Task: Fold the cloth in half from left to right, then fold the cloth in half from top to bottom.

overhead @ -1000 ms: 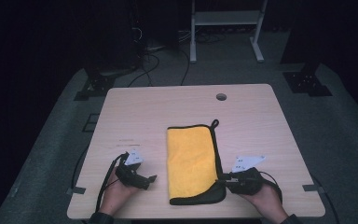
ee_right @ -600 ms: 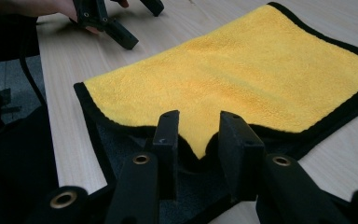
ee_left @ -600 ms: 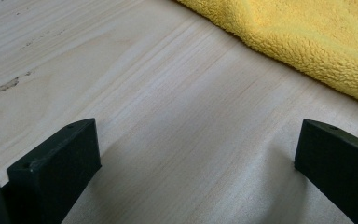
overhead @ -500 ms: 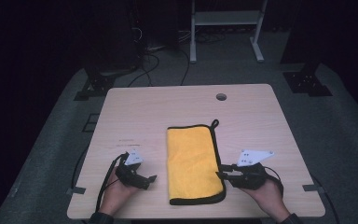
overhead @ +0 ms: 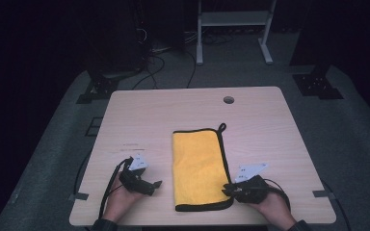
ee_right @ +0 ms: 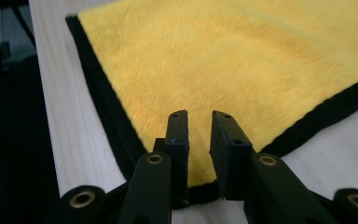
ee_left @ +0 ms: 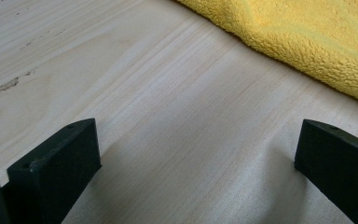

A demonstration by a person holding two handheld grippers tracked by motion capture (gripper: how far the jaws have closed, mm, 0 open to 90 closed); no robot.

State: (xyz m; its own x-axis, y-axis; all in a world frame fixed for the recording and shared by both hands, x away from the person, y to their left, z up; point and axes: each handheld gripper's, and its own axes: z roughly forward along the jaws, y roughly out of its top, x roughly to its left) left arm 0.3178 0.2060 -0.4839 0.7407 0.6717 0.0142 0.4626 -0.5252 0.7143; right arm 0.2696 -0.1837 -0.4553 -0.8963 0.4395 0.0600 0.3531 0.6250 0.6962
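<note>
A yellow cloth (overhead: 200,167) with a black border is laid flat on the light wooden table (overhead: 270,130), in the middle of the near half. It is folded into a long rectangle, and a small black loop (overhead: 220,127) is seen at its far right corner. Beyond the cloth, a round hole (overhead: 229,100) is cut in the table near the far edge.

The left tool (overhead: 155,184) is held low over the table, to the left of the cloth and near the cloth's near end, clearly apart from it. In the left gripper view its two black jaws are spread wide, with only bare wood between them, and the fuzzy edge of the cloth (ee_left: 307,42) is seen ahead of them.

The right tool (overhead: 227,188) is placed at the near right corner of the cloth. In the right gripper view its jaws (ee_right: 199,140) are brought close together, with a narrow gap left between them, just above the corner of the cloth (ee_right: 242,70). Whether the fabric is touched by them cannot be told.
</note>
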